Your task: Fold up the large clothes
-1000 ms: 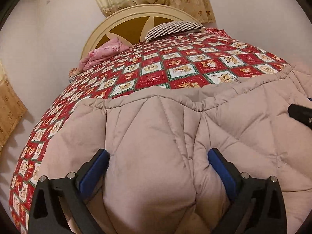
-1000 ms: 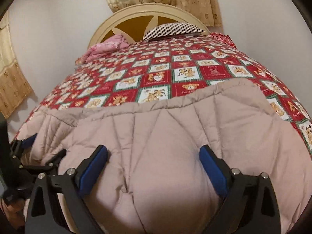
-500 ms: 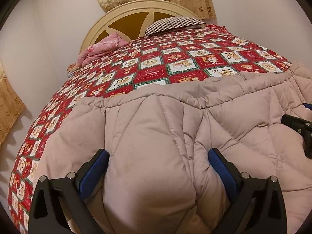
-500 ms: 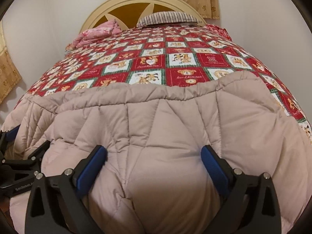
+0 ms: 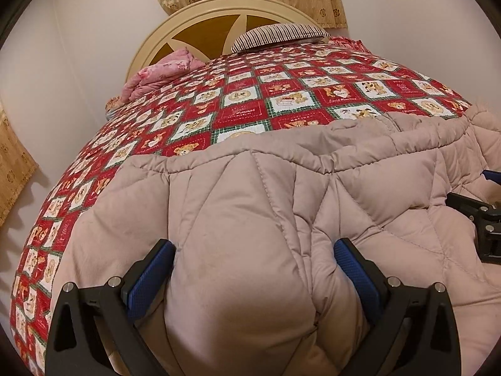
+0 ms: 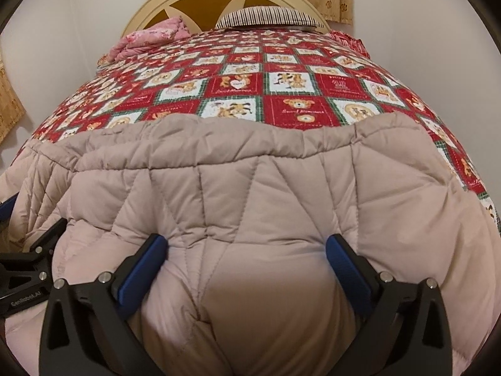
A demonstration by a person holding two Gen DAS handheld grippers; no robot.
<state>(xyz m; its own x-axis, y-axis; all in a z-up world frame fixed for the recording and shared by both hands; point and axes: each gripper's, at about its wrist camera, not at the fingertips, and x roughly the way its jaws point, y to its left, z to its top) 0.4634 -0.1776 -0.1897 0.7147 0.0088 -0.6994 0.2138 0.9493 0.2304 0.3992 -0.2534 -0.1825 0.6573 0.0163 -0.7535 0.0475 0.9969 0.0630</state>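
While both tongs (image 5: 253, 269) (image 6: 245, 260) clamp coat (image 5: 250, 219), bedspread's right edge (image 6: 463, 163) shows right-wrist only

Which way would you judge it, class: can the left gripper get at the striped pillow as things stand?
Probably not. The left gripper has its jaws spread around a thick fold of the padded coat, and the striped pillow lies far off by the headboard, across the patchwork bedspread.

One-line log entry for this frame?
left claw: shut on padded coat | right claw: shut on padded coat | coat lying on patchwork bedspread
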